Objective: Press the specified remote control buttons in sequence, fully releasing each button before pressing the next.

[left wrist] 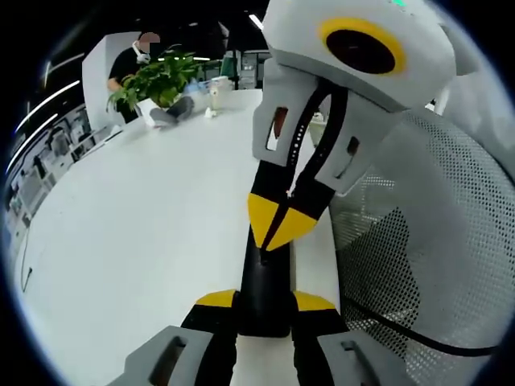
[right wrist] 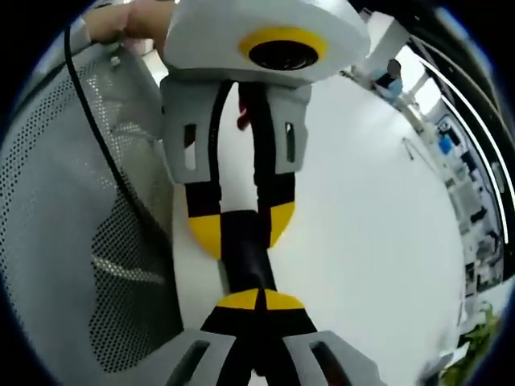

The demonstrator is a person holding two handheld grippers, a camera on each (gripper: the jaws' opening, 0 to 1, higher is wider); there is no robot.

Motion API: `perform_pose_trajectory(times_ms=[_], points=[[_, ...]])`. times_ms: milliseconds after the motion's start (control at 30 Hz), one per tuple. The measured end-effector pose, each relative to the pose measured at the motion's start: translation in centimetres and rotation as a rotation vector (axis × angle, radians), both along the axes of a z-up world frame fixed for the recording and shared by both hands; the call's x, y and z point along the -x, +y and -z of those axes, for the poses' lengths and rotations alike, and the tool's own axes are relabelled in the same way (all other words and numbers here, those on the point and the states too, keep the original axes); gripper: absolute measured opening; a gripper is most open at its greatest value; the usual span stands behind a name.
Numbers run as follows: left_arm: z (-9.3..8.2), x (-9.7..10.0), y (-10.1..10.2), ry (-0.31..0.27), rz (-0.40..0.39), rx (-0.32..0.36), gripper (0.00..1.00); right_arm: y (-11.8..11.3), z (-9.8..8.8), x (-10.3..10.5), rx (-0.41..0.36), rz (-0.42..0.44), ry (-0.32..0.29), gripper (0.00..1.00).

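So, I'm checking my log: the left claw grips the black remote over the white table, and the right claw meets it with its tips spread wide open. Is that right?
Not quite. The right claw is shut, with its yellow tips pressed together, as the right gripper view shows. The rest holds: the left claw grips the black remote over the white table.

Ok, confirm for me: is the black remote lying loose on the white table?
No: the remote is clamped between the yellow tips of the left gripper, not lying on the table.
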State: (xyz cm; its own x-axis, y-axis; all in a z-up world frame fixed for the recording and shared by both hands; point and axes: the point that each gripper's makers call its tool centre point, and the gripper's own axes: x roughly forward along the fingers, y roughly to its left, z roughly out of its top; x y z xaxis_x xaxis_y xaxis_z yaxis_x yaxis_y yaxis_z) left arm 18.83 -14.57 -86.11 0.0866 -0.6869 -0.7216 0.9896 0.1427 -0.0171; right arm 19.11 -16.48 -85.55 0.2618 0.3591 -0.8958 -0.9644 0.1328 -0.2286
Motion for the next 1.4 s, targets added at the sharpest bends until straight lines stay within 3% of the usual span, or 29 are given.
perform_pose_trajectory(times_ms=[167,300,433,633,733,833,967,1133,1267,1333,1400], points=[[0.01,-0.01,0.0,0.0,0.0,-0.001,0.24,-0.07,-0.13,-0.17,-0.049,0.065,0.018,0.0],[0.03,-0.03,0.0,-0.001,-0.001,0.0,0.24,0.41,-0.28,0.17,-0.064,0.011,-0.053,0.0],[0.06,-0.01,0.03,0.0,0.0,0.0,0.24,0.85,-0.18,0.47,-0.068,0.005,-0.036,0.0],[0.05,0.0,0.04,0.001,-0.001,0.004,0.24,0.73,-0.21,0.28,-0.142,0.109,0.061,0.0],[0.04,-0.01,0.06,0.002,-0.004,0.01,0.24,0.65,-0.24,0.2,-0.179,0.205,0.104,0.0],[0.02,0.0,0.09,0.003,-0.011,0.022,0.24,0.7,-0.22,0.06,-0.164,0.225,0.129,0.0],[0.02,0.0,-0.01,-0.003,-0.017,0.019,0.24,0.64,-0.11,0.02,-0.138,0.291,0.218,0.0],[0.05,-0.06,-0.1,-0.007,-0.03,0.01,0.24,0.75,0.09,0.0,-0.081,0.294,0.198,0.0],[0.07,-0.08,-0.12,-0.006,-0.034,0.015,0.24,0.49,0.05,-0.2,-0.109,0.36,0.236,0.0],[0.08,-0.11,-0.14,-0.005,-0.038,0.019,0.24,0.42,0.02,-0.03,-0.129,0.358,0.221,0.0],[0.1,-0.13,-0.16,-0.005,-0.04,0.023,0.24,0.56,-0.1,-0.05,-0.16,0.318,0.163,0.0]])
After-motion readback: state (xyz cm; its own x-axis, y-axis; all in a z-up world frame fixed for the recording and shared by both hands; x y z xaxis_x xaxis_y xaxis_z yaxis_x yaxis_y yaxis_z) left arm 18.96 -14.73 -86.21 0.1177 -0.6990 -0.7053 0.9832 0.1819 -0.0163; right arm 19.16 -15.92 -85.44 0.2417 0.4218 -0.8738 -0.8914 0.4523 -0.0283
